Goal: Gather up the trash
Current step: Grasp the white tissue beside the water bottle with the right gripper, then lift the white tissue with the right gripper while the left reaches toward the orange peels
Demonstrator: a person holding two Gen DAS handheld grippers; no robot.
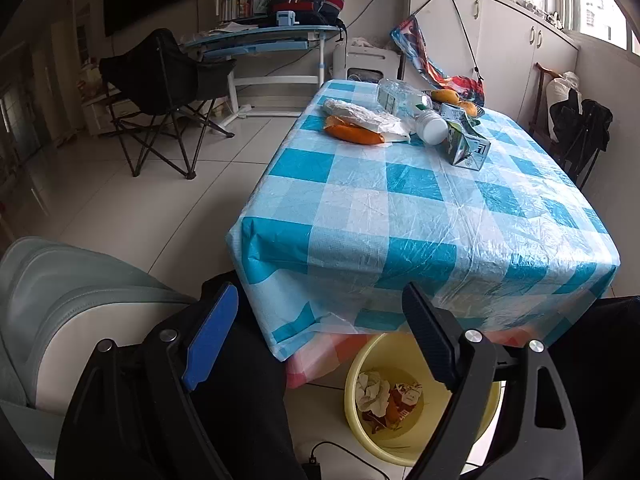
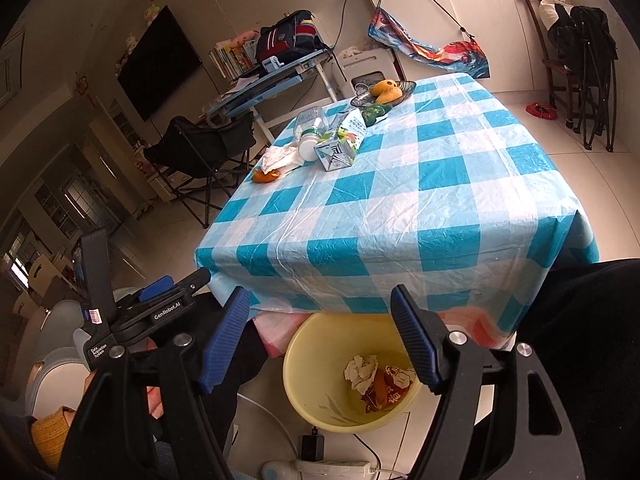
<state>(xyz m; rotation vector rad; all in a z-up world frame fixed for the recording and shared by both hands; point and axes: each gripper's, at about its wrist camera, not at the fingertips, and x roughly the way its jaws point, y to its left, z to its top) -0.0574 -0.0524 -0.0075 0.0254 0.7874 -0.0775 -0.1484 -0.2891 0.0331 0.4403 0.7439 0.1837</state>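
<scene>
A yellow bin (image 1: pixel 356 412) (image 2: pixel 308 396) stands on the floor under the table's near edge and holds crumpled paper and orange wrappers. On the blue-checked table (image 1: pixel 420 208) (image 2: pixel 400 200) lie an orange peel (image 1: pixel 354 134) (image 2: pixel 266 176), a white wrapper (image 1: pixel 364 116) (image 2: pixel 280 156), a plastic bottle (image 1: pixel 404 100) (image 2: pixel 310 128) and a carton (image 1: pixel 466 140) (image 2: pixel 342 140), all at the far side. My left gripper (image 1: pixel 320 336) is open and empty above the bin. My right gripper (image 2: pixel 320 340) is open and empty above the bin; the left gripper also shows to its left (image 2: pixel 172 284).
A plate with mangoes (image 1: pixel 460 100) (image 2: pixel 386 90) sits at the table's far edge. A black folding chair (image 1: pixel 160 92) and a desk (image 1: pixel 264 40) stand beyond the table. A grey seat (image 1: pixel 60 300) is at my left. A power strip (image 2: pixel 332 468) and cables lie by the bin.
</scene>
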